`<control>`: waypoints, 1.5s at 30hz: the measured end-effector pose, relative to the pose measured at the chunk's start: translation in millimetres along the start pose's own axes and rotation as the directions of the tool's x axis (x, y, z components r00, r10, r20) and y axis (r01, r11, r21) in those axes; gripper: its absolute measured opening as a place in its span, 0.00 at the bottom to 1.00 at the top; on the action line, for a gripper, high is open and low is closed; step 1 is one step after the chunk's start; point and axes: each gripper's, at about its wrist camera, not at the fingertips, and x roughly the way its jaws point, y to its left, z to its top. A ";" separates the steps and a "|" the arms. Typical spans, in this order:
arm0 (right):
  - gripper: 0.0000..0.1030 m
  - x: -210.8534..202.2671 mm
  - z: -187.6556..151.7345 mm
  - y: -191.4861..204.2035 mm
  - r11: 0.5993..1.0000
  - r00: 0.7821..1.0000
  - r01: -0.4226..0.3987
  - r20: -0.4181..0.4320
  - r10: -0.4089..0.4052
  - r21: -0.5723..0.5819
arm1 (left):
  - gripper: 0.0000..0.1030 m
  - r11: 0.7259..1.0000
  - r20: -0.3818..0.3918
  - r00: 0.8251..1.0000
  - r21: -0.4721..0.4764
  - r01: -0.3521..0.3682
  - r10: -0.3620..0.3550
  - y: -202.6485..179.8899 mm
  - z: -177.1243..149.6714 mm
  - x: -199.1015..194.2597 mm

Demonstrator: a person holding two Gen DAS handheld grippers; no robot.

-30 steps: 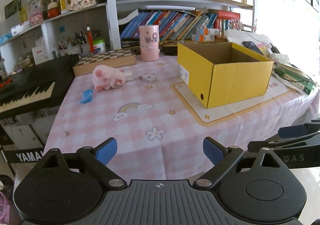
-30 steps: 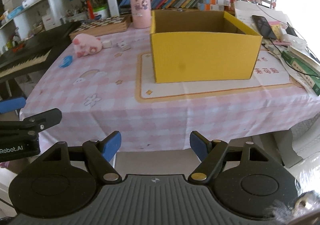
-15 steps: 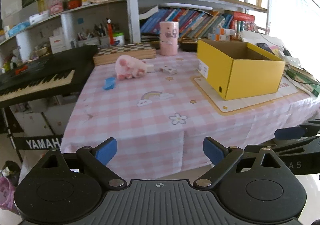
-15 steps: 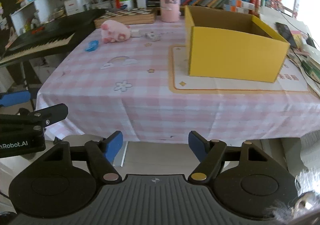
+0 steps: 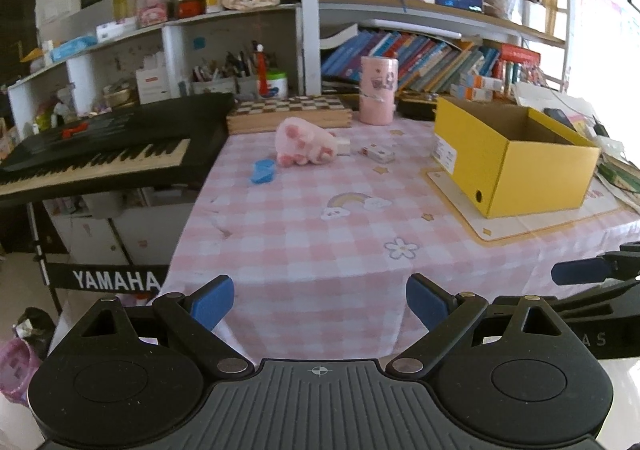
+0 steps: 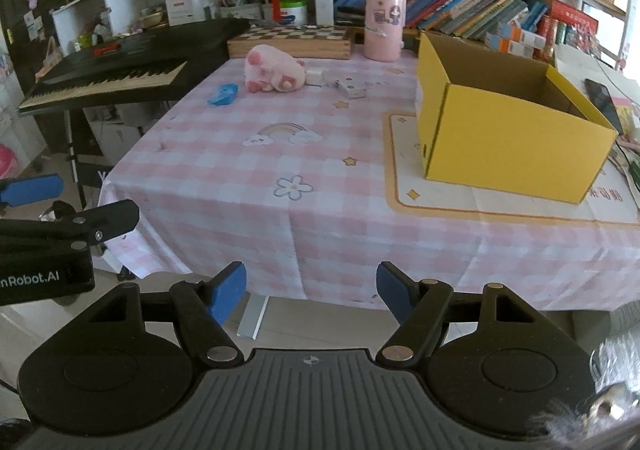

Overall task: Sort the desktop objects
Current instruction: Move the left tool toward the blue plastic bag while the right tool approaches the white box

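Both tools (left tool [image 5: 320,302], right tool [image 6: 311,294]) angle down, empty.

The word "YAMAHA" stands in white capital letters on the black band [image 5: 116,281] under the keyboard [image 5: 96,154], at the left of the table. In the right wrist view, the side of the left gripper's black body [image 6: 44,270] carries white letters that read "nRobot.AI"; the beginning is cut by the edge of the picture. In the left wrist view, the right gripper's body [image 5: 596,338] shows only the letters "AS". The pale mat [image 6: 608,202] under the yellow box [image 6: 508,138] has red characters near its corner, too small to read. The white label on the box end [image 5: 445,156] is also not readable.
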 end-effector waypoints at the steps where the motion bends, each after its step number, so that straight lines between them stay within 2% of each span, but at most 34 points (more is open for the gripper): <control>1: 0.69 0.0 1.3 1.8 1.000 1.000 -0.002 0.002 0.002 -0.006 | 0.92 1.000 0.001 1.000 -0.005 -0.003 0.003 1.8 0.7 0.5; 10: 0.69 7.0 11.7 2.5 1.000 1.000 -0.010 0.016 0.010 -0.026 | 0.92 1.000 0.013 1.000 -0.017 -0.015 0.016 5.4 4.5 4.6; 19: 0.69 29.0 28.9 -6.5 1.000 1.000 -0.023 0.013 0.023 -0.022 | 0.92 0.999 -0.004 0.999 -0.004 -0.035 0.035 3.8 19.0 33.5; 33: 0.68 84.7 80.2 -27.0 0.996 0.998 -0.054 -0.013 0.053 -0.074 | 0.92 0.997 -0.052 0.997 -0.043 -0.062 0.059 1.6 50.6 95.1; 45: 0.61 129.4 128.3 -46.0 0.995 0.997 -0.082 -0.012 0.082 -0.062 | 0.92 0.984 -0.054 0.990 -0.114 -0.133 0.128 13.5 83.1 135.0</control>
